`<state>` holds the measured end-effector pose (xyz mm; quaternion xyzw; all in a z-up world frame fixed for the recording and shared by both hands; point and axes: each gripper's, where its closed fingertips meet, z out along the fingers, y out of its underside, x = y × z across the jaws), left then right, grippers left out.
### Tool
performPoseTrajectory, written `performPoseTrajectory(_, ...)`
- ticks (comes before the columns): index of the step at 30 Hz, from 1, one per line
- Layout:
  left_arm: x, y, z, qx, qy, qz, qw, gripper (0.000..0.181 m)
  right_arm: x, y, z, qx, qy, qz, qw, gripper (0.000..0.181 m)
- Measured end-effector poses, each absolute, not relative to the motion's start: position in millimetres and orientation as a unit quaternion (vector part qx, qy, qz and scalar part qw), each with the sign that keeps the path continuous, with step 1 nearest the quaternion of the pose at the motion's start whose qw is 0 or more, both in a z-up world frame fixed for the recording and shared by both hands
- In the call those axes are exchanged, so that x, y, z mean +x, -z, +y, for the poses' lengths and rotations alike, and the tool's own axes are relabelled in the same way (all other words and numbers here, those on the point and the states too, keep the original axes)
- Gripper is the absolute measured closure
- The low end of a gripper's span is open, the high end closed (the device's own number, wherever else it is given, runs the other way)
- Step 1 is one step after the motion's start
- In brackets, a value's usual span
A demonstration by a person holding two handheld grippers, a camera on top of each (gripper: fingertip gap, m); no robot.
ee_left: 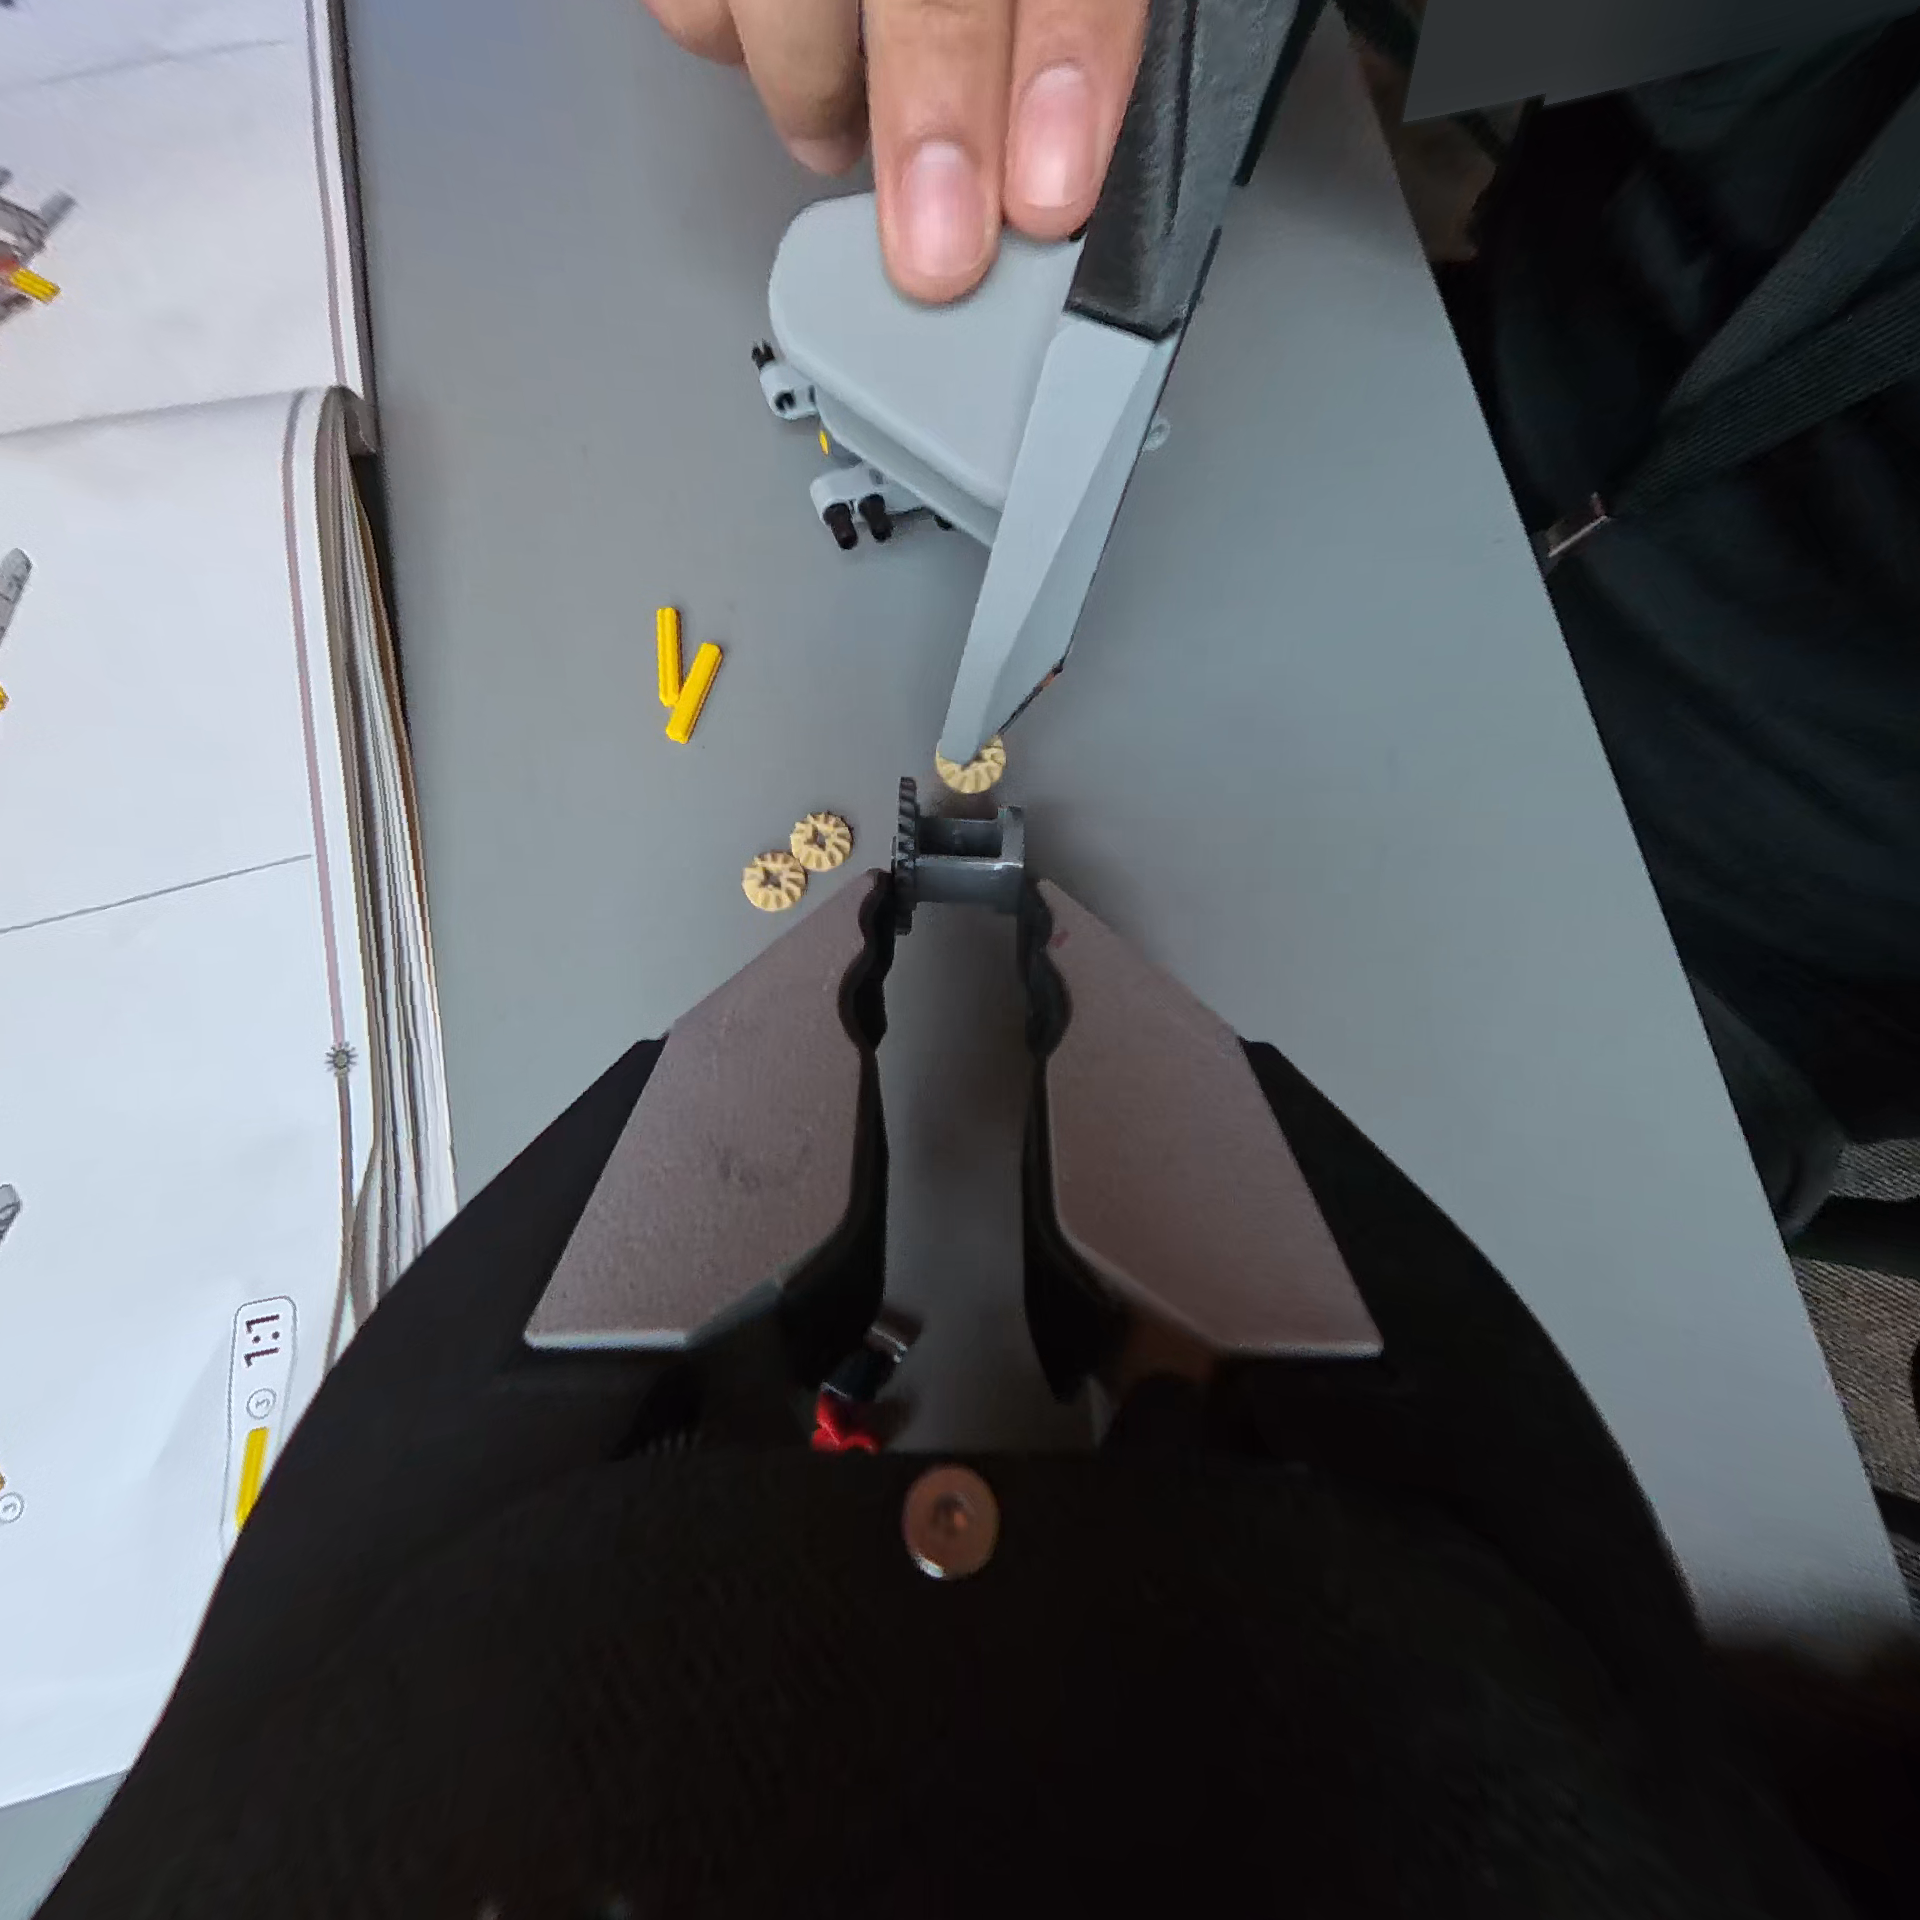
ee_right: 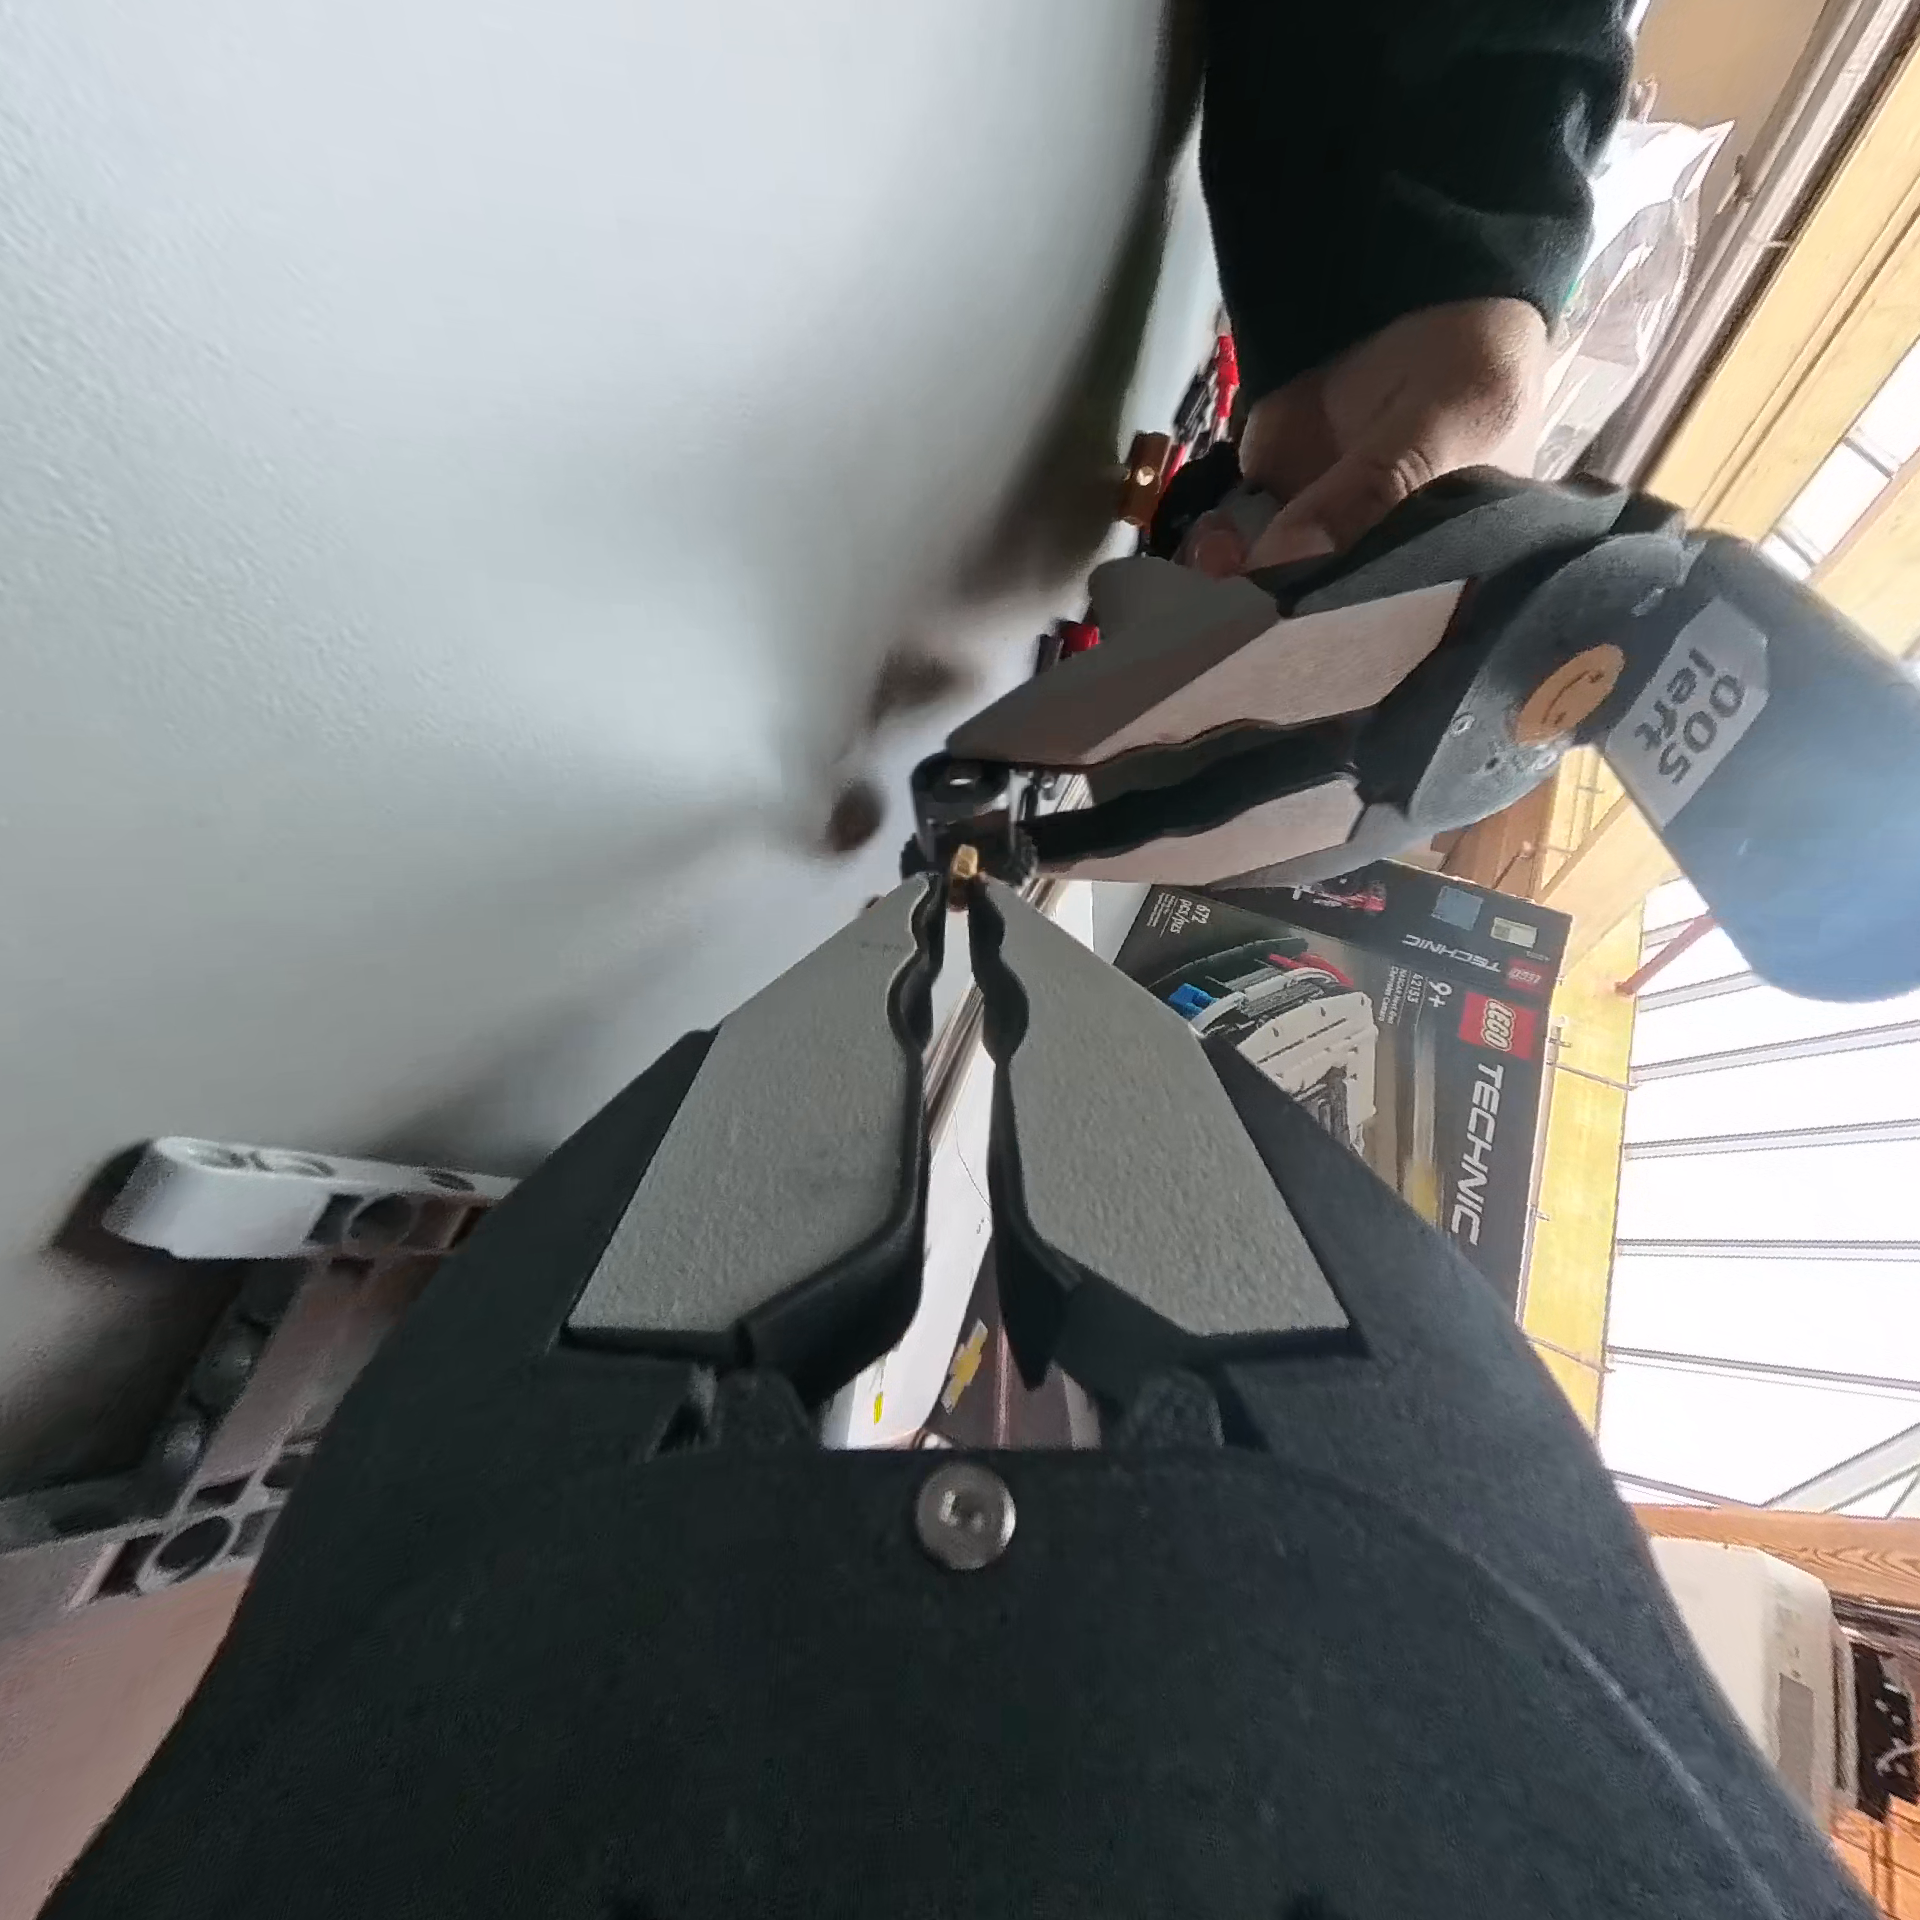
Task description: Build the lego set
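Note:
My left gripper (ee_left: 961,904) is shut on a dark grey housing piece (ee_left: 966,868) with a black gear (ee_left: 906,831) on its left side, held just above the grey table (ee_left: 1299,831). My right gripper (ee_left: 971,743) comes in from the top and is shut on a tan bevel gear (ee_left: 977,771), right at the housing's far end. In the right wrist view, my right gripper (ee_right: 956,896) pinches the tan gear (ee_right: 966,862) against the dark housing (ee_right: 961,790), which the left gripper (ee_right: 1195,748) holds.
Two more tan gears (ee_left: 798,860) and two yellow axles (ee_left: 684,670) lie on the table to the left. A grey sub-assembly (ee_left: 831,457) sits behind. An open instruction booklet (ee_left: 156,831) lies far left. A set box (ee_right: 1403,1039) and loose beams (ee_right: 260,1195) show in the right wrist view. My left and right fingertips are right by each other.

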<state>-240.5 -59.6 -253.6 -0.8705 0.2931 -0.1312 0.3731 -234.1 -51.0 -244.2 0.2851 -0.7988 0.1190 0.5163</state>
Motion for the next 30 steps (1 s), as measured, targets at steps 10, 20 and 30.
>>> performPoseTrajectory(10,-234,258,-57,-0.881,0.137,0.292,0.347,0.161,-236,255,-52,0.295,-0.104,-0.799,0.514,0.180)
performPoseTrajectory(20,-238,255,-51,-0.880,0.115,0.290,0.358,0.161,-239,257,-49,0.288,-0.097,-0.801,0.515,0.175)
performPoseTrajectory(30,-238,249,-45,-0.876,0.119,0.277,0.376,0.161,-245,264,-48,0.250,-0.128,-0.814,0.508,0.179)
